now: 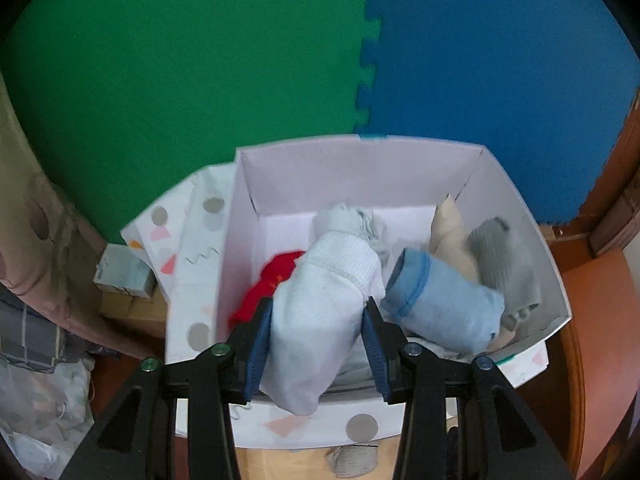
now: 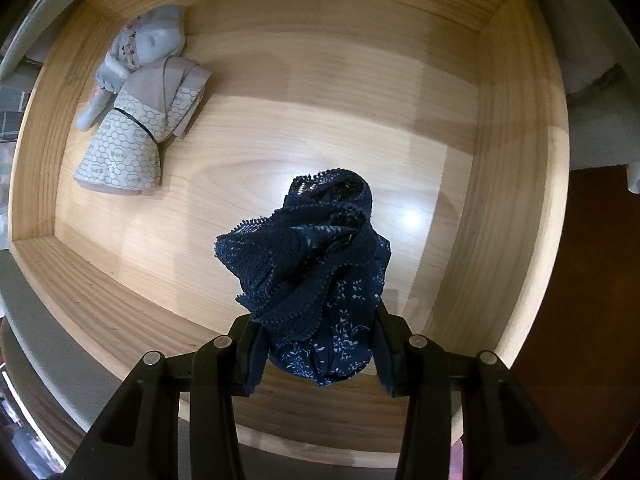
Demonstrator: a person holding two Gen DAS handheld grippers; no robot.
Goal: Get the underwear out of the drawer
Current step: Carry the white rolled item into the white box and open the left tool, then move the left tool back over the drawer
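Observation:
My left gripper point(image 1: 318, 330) is shut on a pale blue-white rolled underwear point(image 1: 320, 312) and holds it over the white box point(image 1: 360, 168). In the box lie a red piece point(image 1: 268, 284), a light blue roll point(image 1: 440, 304), a grey roll point(image 1: 504, 264) and a beige piece point(image 1: 448, 232). My right gripper point(image 2: 318, 344) is shut on a navy lace underwear point(image 2: 316, 264) above the wooden drawer point(image 2: 280, 128). Two folded pieces remain in the drawer's far left corner: a grey hexagon-print one point(image 2: 136, 140) and a pale grey one point(image 2: 144, 44).
Green point(image 1: 180, 60) and blue point(image 1: 500, 60) foam mats cover the floor beyond the box. The box's dotted lid point(image 1: 188, 248) lies to its left, beside a small carton point(image 1: 124, 272). A curtain point(image 1: 32, 220) hangs at far left. Wooden furniture point(image 1: 592, 280) stands at right.

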